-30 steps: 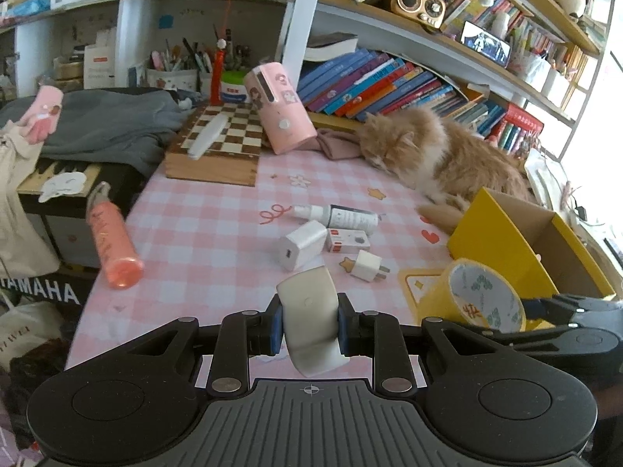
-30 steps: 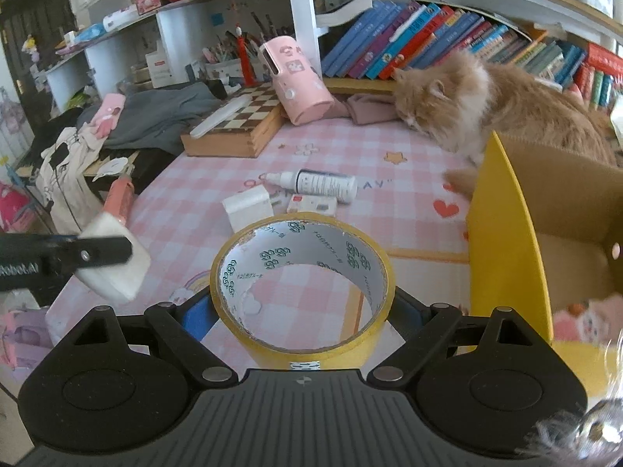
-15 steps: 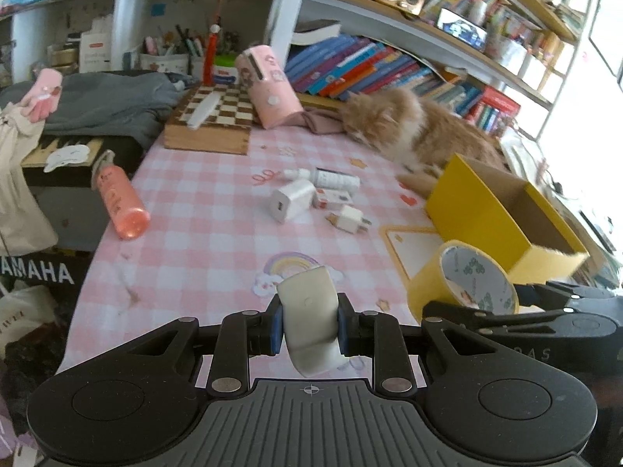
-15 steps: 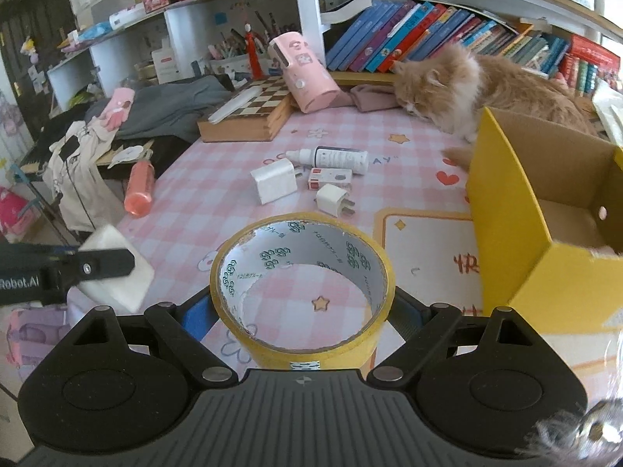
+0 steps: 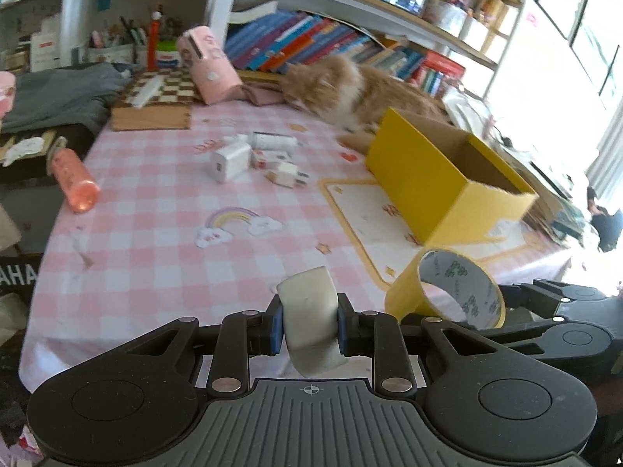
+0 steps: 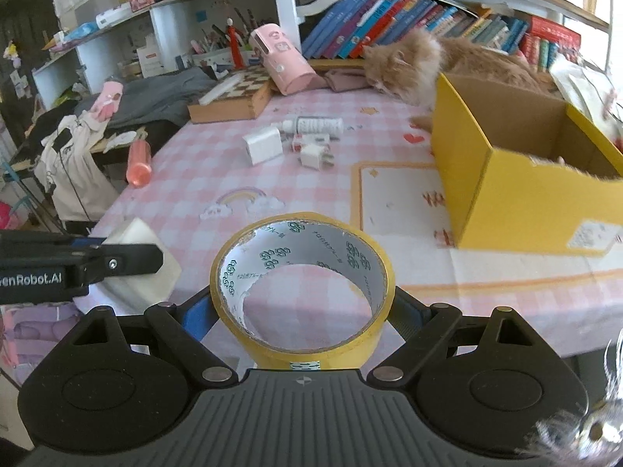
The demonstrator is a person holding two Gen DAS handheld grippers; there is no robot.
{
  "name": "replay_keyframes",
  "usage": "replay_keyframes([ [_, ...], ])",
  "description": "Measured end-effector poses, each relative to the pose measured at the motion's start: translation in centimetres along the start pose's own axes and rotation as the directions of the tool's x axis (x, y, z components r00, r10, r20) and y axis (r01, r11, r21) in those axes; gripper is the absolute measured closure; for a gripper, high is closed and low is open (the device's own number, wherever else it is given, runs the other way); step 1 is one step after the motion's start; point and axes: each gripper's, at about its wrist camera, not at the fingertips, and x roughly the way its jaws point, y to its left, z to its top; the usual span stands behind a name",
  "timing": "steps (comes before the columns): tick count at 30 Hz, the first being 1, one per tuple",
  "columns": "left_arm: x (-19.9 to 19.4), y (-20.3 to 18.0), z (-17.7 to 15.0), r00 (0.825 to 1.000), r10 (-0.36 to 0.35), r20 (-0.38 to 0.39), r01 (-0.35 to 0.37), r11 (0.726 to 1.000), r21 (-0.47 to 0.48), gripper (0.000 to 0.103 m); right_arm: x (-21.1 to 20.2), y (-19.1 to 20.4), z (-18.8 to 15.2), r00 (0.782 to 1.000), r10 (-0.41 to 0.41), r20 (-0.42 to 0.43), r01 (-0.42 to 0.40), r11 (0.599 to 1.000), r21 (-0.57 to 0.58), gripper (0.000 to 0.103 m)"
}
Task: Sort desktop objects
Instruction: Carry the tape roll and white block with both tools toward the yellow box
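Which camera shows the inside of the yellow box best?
The right wrist view: the yellow box sits close, its open top facing the lens, brown inner walls visible. In the left wrist view the box is farther and blurred, showing mostly its outer side.

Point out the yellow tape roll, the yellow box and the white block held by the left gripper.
yellow tape roll (image 6: 300,352): right wrist view, outer yellow band.
yellow box (image 6: 518,194): right wrist view, near side wall.
white block (image 5: 309,311): left wrist view, front face.

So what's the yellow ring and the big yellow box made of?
The yellow ring looks like packing tape: glossy yellow plastic film wound on a printed, papery core. The yellow box looks like cardboard: matte yellow outside, plain brown inside, with thin folded walls.
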Motion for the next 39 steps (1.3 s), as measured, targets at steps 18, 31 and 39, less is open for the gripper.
replay_keyframes([
  [18,0.8,-4.4,-1.3,0.989,-0.123,-0.077,0.133,0.981,0.139,0.079,-4.5,-2.8,-4.9,0.992,-0.125,0.000,0.123,0.975,0.187,0.015],
  [31,2.5,-7.7,-0.6,0.987,-0.127,-0.095,0.144,0.967,0.212,0.079,-5.7,-5.8,-5.9,0.986,-0.167,-0.008,0.163,0.946,0.281,0.015],
  [39,4.4,-10.3,0.1,0.985,-0.120,-0.120,0.146,0.960,0.238,0.079,-5.5,-8.9,-5.7,0.987,-0.156,-0.038,0.160,0.946,0.283,0.015],
])
